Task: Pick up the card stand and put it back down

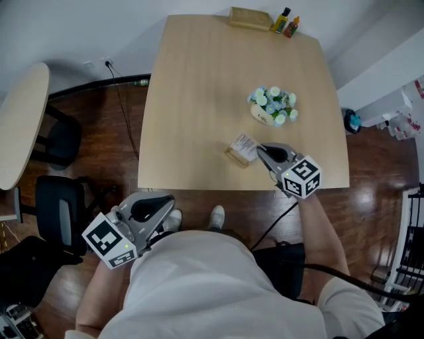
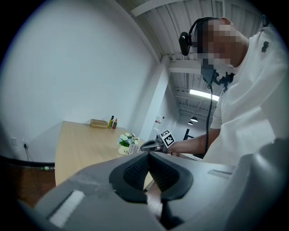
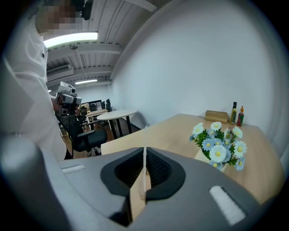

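- The right gripper is found closed on the card stand. In the right gripper view the thin white card and the wooden base are seen pinched between the two jaws.
- The left gripper is found with its jaws together and nothing between them. It is held off the table, below the near left corner and close to the person's body.
- The card stand is located close to the table's near edge, right of centre. Whether its base rests on the surface or is just clear of it cannot be determined.
- A flower pot is noted beyond the stand, near but apart.
- A wooden box and two bottles are noted along the far edge, towards the far right corner.
- Step in hand is judged to be the grasp-and-lift phase.
- For the next move, the stand would need to be kept upright, set flat inside the near edge, and only then released.
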A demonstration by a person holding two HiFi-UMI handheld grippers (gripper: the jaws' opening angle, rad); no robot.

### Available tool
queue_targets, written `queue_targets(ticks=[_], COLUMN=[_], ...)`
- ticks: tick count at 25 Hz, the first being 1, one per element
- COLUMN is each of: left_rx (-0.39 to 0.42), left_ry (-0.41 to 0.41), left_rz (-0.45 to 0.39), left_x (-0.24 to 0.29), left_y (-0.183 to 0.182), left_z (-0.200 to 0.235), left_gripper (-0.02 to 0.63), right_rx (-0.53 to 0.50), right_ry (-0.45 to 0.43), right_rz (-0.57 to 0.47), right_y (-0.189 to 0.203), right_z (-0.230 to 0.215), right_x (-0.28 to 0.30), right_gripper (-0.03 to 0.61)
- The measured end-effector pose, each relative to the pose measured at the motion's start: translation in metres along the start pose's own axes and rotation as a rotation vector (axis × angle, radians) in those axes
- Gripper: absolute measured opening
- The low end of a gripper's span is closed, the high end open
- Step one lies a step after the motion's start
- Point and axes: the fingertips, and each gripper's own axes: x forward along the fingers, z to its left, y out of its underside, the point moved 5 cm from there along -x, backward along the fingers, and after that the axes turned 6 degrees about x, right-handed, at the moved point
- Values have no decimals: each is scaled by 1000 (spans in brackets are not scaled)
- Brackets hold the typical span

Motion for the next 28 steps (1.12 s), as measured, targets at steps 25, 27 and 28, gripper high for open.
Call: queue_targets(ticks=[25, 27, 28], left_rx=[-5, -4, -3], left_ry=[8, 8, 7], left_rz=[17, 22, 24], left_x=[10, 9, 9], left_y=[0, 0, 1], left_z=[3, 2, 2], left_gripper=[3, 3, 3], right_rx=[24, 28, 30], right_ry=[10, 12, 12], right_rz=[33, 33, 32], right_y=[29, 33, 35], right_z=[-6, -7, -8], right_x=[18, 21, 21], right_gripper=[20, 20, 20])
